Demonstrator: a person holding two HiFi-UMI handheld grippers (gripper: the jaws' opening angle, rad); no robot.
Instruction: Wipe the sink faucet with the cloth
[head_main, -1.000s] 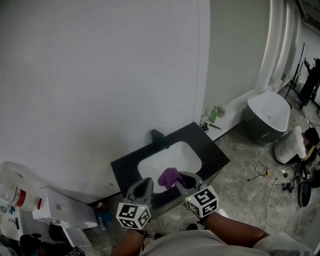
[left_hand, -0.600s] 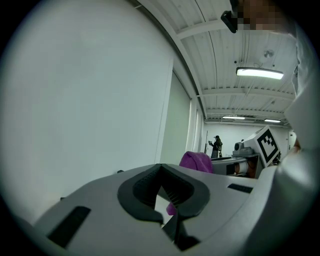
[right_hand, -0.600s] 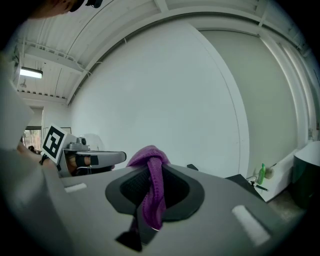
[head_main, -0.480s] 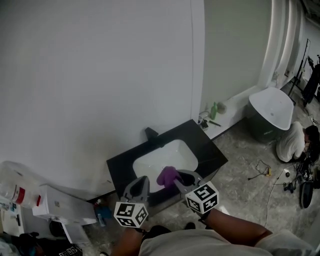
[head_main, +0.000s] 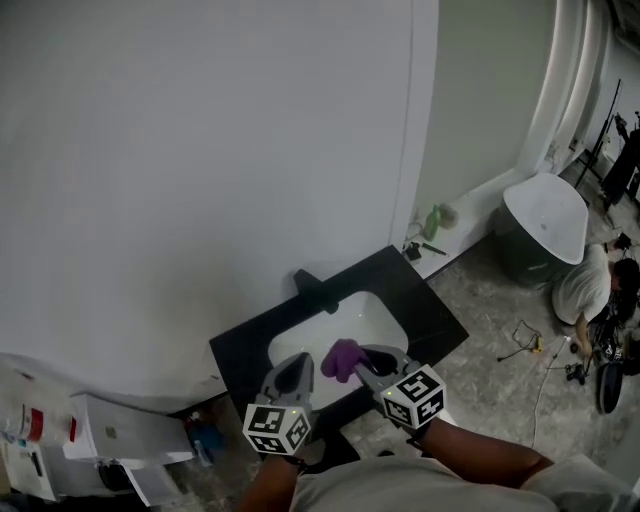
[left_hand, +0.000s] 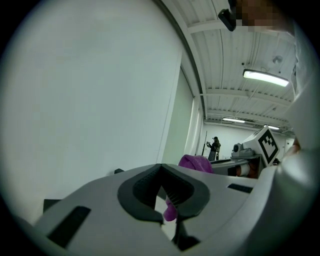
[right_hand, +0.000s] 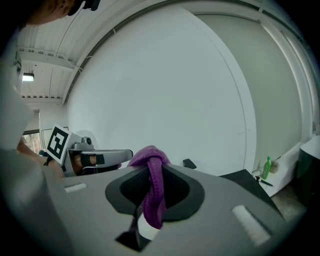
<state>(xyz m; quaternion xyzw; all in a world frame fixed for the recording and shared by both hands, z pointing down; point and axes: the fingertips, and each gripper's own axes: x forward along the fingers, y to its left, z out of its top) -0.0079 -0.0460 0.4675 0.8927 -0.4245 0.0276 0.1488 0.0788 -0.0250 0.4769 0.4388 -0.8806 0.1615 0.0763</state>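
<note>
Currently the right gripper (head_main: 362, 355) is clamped on the purple cloth (right_hand: 152, 192). The fabric runs up between the jaws and bunches over their tips. That leaves a soft pad out front, so cloth rather than plastic should meet the metal.

My left gripper (left_hand: 160, 169) is closed with nothing in it. What shows purple through its hollow is the cloth beyond, not a load. I hold this gripper just beside the right one, clear of the wiping path.

Both grippers hover at the near edge of the white sink (head_main: 375, 322). The black faucet (head_main: 312, 284) stands at the far rim against the wall, well apart from the cloth, so wiping has not begun.

My judgement of the next move is to carry the right gripper forward over the basin and press the bunched end onto the spout. The wall close behind limits the stroke.
</note>
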